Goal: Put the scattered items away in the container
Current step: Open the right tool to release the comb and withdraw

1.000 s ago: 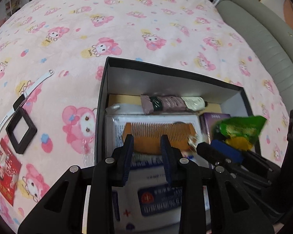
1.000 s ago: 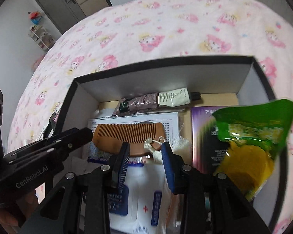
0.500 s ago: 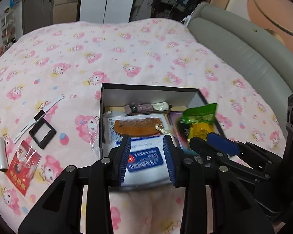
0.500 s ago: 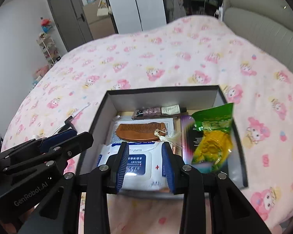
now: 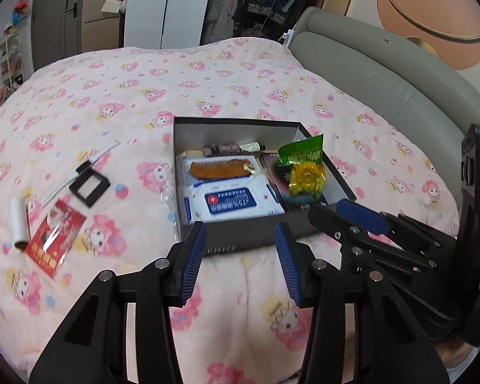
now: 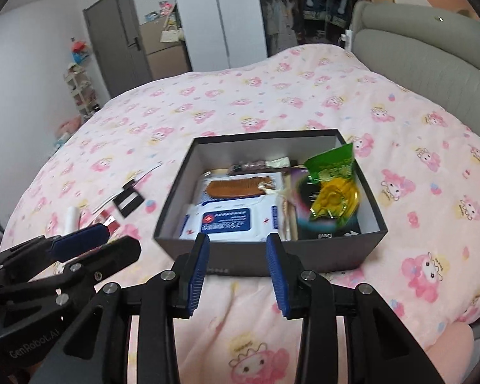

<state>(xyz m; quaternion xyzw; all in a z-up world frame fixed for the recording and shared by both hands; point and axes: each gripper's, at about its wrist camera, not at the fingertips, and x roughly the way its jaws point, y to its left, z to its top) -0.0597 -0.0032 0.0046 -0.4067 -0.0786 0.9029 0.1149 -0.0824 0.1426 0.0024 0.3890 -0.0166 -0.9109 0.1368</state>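
Claws both hang empty, pulled back from the box (image 5: 249, 233): left claw (image 5: 241, 264) opening, right claw (image 6: 236, 270) apart. I've dropped the green snack packet (image 6: 332, 185) inside; watch (image 5: 80, 172), frame (image 5: 89, 187), tube (image 5: 20, 220), red packet (image 5: 56, 233) remain near the bed's left edge.

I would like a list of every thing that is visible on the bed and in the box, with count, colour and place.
box: 1, black, middle of the bed
comb: 1, brown, in the box, on the wipes
wipes: 1 pack, white and blue, in the box
tube: 1, mauve and cream, at the box's far wall
snack bag: 1, green and yellow, in the box, right side
watch strap: 1, white, on the bed left of the box
frame: 1, black, square, by the strap
red packet: 1, near the frame
white roll: 1, beside the packet
blanket: 1, pink
left gripper: opening, nothing between
right gripper: open, nothing between
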